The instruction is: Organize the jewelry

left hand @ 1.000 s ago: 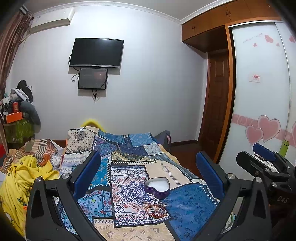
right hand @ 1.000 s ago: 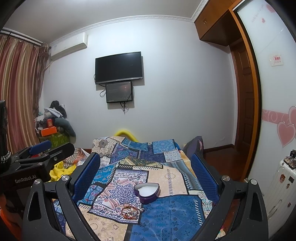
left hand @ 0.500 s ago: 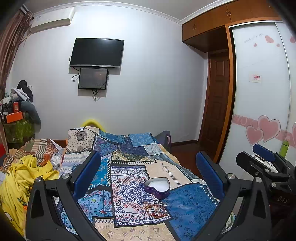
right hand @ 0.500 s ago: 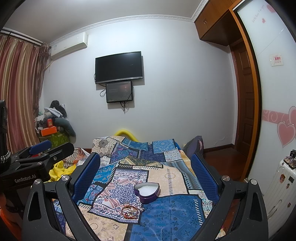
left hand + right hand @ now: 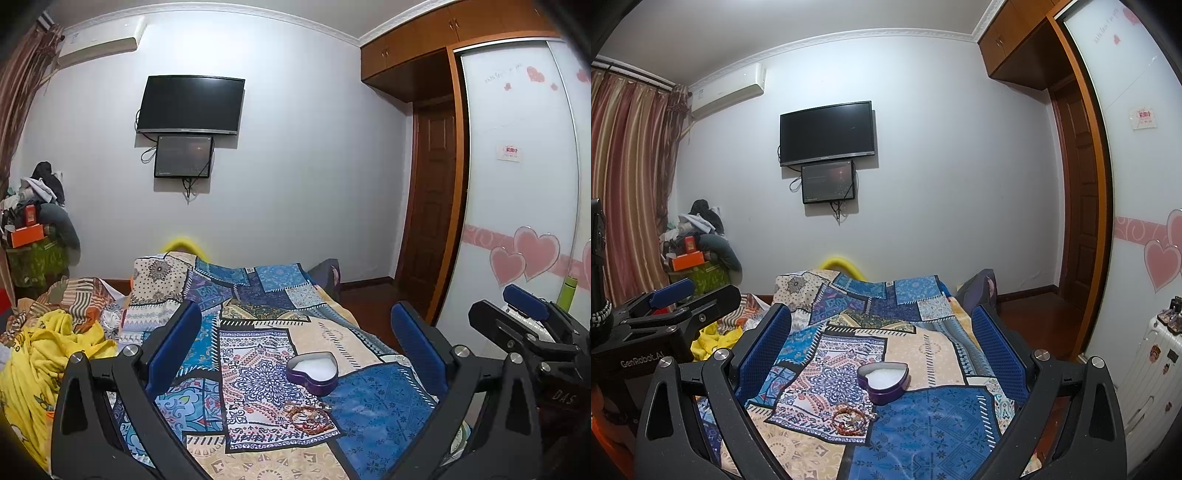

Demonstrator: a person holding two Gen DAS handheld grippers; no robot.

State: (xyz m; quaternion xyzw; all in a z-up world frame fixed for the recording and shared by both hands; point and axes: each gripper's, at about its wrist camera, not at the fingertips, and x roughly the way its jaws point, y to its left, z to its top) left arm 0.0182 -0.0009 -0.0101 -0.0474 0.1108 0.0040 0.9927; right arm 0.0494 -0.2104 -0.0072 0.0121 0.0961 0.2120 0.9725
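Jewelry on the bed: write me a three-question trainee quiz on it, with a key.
1. True or false: the left gripper is shut on the bracelets.
2. What shape is the purple tin?
3. Multiple choice: where do the bracelets lie relative to the tin? A) inside it B) on the quilt, on the camera's side of it C) on the floor

Key
1. False: both the left gripper and the right gripper are open and hold nothing.
2. A heart; it is open, with a white lining.
3. B
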